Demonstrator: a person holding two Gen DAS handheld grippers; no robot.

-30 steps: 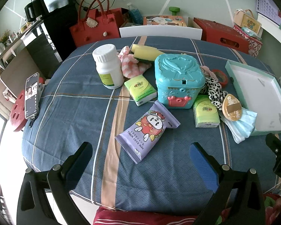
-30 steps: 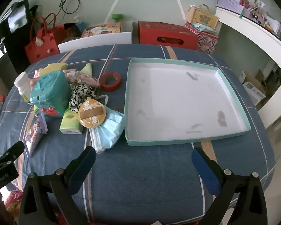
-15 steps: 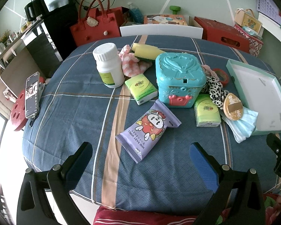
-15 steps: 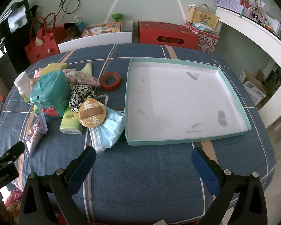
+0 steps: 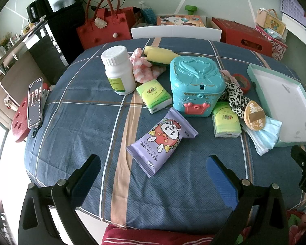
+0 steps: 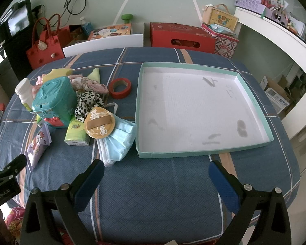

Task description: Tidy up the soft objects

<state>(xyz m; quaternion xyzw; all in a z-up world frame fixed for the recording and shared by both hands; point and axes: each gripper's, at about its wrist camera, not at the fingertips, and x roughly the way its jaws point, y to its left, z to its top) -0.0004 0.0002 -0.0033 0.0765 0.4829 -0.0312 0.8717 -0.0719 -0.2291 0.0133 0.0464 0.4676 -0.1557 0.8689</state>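
My left gripper (image 5: 153, 161) is open and empty above the near table edge, just short of a purple baby-wipes pack (image 5: 162, 140). Two green tissue packs (image 5: 154, 96) (image 5: 226, 122), a pink cloth (image 5: 142, 69), a yellow sponge (image 5: 159, 54), a leopard scrunchie (image 5: 234, 96), a round orange puff (image 5: 255, 116) and blue face masks (image 5: 265, 136) lie around a teal plastic box (image 5: 195, 87). My right gripper (image 6: 156, 169) is open and empty in front of an empty teal-rimmed white tray (image 6: 202, 153). The masks (image 6: 120, 140) and puff (image 6: 100, 122) lie left of it.
A white pill bottle (image 5: 117, 71) stands at the back left. A red tape roll (image 6: 120, 87) lies left of the tray. A phone (image 5: 35, 102) rests at the table's left edge. Red bags and boxes (image 6: 181, 34) stand behind the table.
The left wrist view has shifted slightly, with the objects sitting a little lower and further right. The right gripper has not moved. Both grippers stay open.
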